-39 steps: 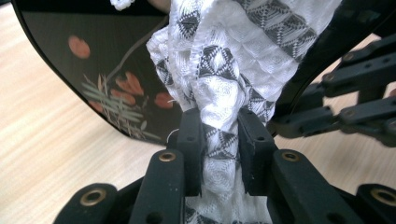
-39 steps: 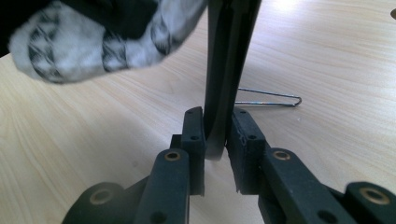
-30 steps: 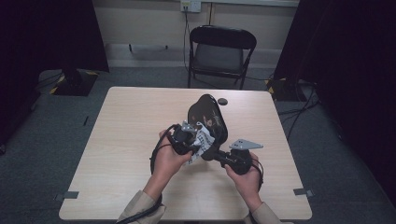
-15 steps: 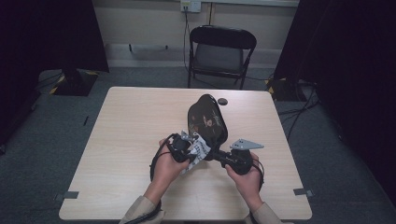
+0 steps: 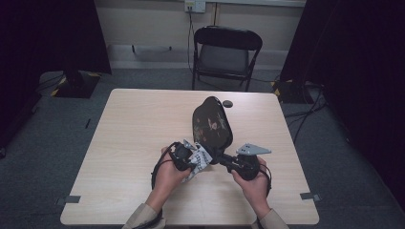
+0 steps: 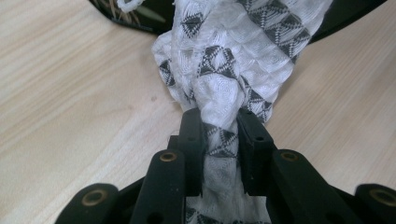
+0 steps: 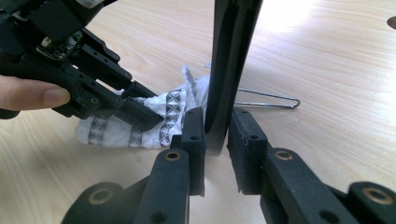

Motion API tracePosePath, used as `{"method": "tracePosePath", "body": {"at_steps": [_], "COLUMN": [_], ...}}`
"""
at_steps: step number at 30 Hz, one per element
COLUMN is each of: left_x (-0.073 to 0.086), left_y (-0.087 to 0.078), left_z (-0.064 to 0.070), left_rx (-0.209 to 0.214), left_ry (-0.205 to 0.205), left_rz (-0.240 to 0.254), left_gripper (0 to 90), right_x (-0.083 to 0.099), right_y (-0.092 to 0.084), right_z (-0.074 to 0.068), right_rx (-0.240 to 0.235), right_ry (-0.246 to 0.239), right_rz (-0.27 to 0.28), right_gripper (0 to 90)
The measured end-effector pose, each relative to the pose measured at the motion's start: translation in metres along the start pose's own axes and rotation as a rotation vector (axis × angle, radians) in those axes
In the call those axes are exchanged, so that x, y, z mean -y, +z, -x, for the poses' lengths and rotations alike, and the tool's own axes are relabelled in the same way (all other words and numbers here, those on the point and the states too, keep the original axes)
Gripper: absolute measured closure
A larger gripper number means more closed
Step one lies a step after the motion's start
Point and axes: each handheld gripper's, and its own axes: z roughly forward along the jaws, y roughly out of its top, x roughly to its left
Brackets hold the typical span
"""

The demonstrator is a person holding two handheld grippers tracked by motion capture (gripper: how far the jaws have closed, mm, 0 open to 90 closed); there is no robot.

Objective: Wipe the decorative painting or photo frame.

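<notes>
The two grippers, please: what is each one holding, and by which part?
The left gripper clamps a bunched part of the patterned cloth; the right gripper grips the black tray by its lower rim.

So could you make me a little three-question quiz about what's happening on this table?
1. True or false: the left gripper is shut on the patterned cloth.
2. What does the right gripper hold? A) a cup B) the dark oval tray C) a spoon
3. Fill in: the tray stands on its ____, not flat on the table.

Key
1. True; the fingers pinch the cloth.
2. B; it grips the rim.
3. Edge.
</notes>
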Motion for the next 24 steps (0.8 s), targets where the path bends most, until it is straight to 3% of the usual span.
{"method": "tracePosePath", "body": {"at_steps": [6,12,18,24], "left_x": [0.0,-0.006,-0.029,-0.053], "left_y": [-0.003,-0.026,-0.061,-0.091], "left_z": [0.001,-0.001,-0.002,-0.002], "left_rx": [0.0,0.029,0.038,0.018], "left_ry": [0.004,-0.02,-0.012,-0.001], "left_rz": [-0.021,0.079,0.169,0.243], "left_gripper": [74.2,74.1,73.8,73.8], "right_x": [0.001,0.002,0.001,0.0], "right_y": [-0.002,-0.001,0.003,0.009], "right_z": [0.0,0.0,0.0,0.001], "right_rx": [0.001,0.0,0.0,-0.004], "right_ry": [0.0,0.005,0.022,0.041], "right_rz": [0.0,-0.001,-0.002,0.0], "right_gripper": [76.7,78.1,78.5,78.2]}}
